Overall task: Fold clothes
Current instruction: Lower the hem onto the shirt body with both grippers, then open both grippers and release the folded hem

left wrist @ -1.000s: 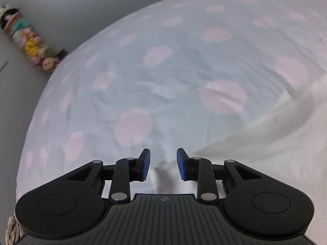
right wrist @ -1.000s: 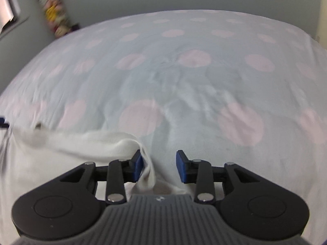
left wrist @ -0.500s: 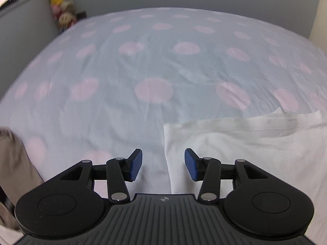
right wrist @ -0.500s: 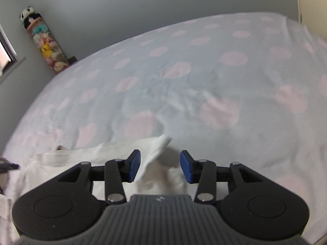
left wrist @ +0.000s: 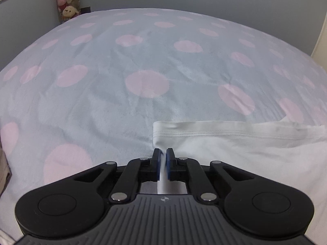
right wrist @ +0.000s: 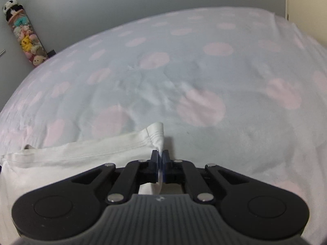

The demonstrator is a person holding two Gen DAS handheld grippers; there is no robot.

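— What sort of place is this?

— A bedroom in a home. A wide bed (left wrist: 143,65) fills the view, spread with a soft pale blue cover printed with large pink dots.

— Anything else?

— A tall clear tube stuffed with small plush toys (right wrist: 26,38) stands in the corner against plain grey walls (right wrist: 122,2), beside the bed.
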